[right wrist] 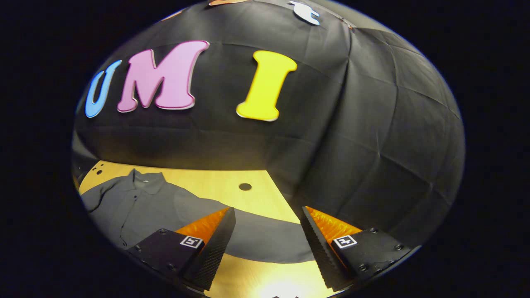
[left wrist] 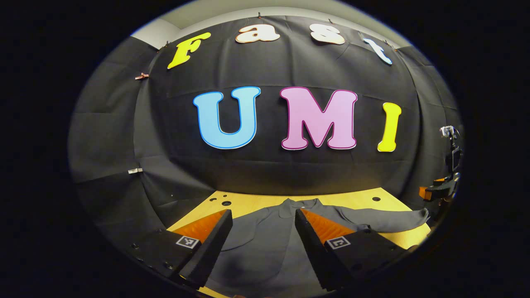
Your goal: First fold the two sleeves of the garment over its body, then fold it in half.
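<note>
Grey collared shirt point(left wrist: 265, 236) lies flat on the yellow table point(right wrist: 215, 186) at lower centre, one sleeve point(right wrist: 265, 238) stretched out. Left gripper point(left wrist: 263, 236) and right gripper point(right wrist: 268, 244) both hover released above it.

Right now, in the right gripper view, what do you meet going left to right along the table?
Shirt collar → outstretched sleeve → round hole in the table → table's right edge → black cloth wall.
</note>
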Tool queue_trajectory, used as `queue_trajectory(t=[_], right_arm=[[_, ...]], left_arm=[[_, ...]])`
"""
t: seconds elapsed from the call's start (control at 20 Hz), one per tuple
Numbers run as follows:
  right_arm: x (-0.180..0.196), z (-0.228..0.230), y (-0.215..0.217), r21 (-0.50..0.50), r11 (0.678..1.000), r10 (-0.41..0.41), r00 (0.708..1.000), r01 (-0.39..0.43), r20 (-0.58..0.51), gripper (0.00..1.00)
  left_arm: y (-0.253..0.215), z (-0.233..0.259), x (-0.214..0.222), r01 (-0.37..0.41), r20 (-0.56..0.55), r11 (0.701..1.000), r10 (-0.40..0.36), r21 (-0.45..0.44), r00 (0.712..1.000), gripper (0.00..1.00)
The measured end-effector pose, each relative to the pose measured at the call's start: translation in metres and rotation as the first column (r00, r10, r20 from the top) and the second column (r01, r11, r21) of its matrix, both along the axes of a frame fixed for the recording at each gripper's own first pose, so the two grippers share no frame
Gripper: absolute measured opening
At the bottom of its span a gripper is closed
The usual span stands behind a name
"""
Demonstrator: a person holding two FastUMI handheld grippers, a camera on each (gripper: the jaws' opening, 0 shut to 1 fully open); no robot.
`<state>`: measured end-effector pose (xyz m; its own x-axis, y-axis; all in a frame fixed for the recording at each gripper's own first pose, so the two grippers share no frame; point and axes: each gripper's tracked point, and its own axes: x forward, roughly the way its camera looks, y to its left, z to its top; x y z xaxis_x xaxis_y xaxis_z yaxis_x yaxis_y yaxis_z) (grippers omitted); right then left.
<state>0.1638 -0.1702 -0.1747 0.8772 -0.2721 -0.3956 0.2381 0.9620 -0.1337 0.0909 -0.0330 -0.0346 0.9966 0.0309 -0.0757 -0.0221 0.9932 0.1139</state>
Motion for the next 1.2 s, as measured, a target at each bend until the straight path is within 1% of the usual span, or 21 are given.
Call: queue_trajectory(t=[0.15, 0.25, 0.35, 0.45, 0.6, 0.75, 0.9, 1.05, 1.2], right_arm=[[0.002, -0.029, -0.035, 0.021, 0.997, -0.076, 0.995, 0.078, -0.062, 0.98], [0.001, -0.058, -0.057, 0.027, 0.993, -0.115, 0.985, 0.119, -0.131, 0.98], [-0.003, -0.091, -0.074, 0.084, 0.980, -0.157, 0.964, 0.178, -0.215, 0.98], [-0.008, -0.116, -0.091, 0.124, 0.966, -0.188, 0.943, 0.228, -0.276, 0.98], [-0.010, -0.143, -0.123, 0.099, 0.955, -0.233, 0.917, 0.278, -0.325, 0.98], [-0.014, -0.166, -0.145, 0.098, 0.947, -0.249, 0.893, 0.305, -0.374, 0.98], [-0.020, -0.184, -0.158, 0.137, 0.925, -0.267, 0.862, 0.354, -0.430, 0.98], [-0.016, -0.204, -0.162, 0.129, 0.927, -0.257, 0.848, 0.351, -0.464, 0.98], [-0.010, -0.216, -0.164, 0.142, 0.926, -0.243, 0.842, 0.349, -0.482, 0.98]], left_arm=[[0.000, -0.004, 0.003, -0.017, -0.010, 1.000, 0.017, 0.015, 1.000, 0.96], [0.001, -0.008, 0.003, -0.027, -0.026, 1.000, 0.027, 0.012, 0.999, 0.96], [0.000, -0.017, 0.003, -0.031, -0.049, 0.999, 0.031, -0.011, 0.998, 0.96], [0.004, -0.026, 0.000, -0.047, -0.067, 0.999, 0.046, -0.007, 0.997, 0.96], [0.006, -0.037, -0.004, -0.062, -0.089, 0.998, 0.063, 0.007, 0.994, 0.96], [0.003, -0.051, -0.007, -0.069, -0.119, 0.998, 0.068, 0.003, 0.991, 0.96], [0.002, -0.058, -0.008, -0.077, -0.145, 0.997, 0.076, -0.003, 0.987, 0.96], [0.000, -0.064, -0.009, -0.082, -0.170, 0.997, 0.079, -0.010, 0.982, 0.96], [-0.002, -0.065, -0.008, -0.078, -0.182, 0.997, 0.077, 0.002, 0.980, 0.96]])
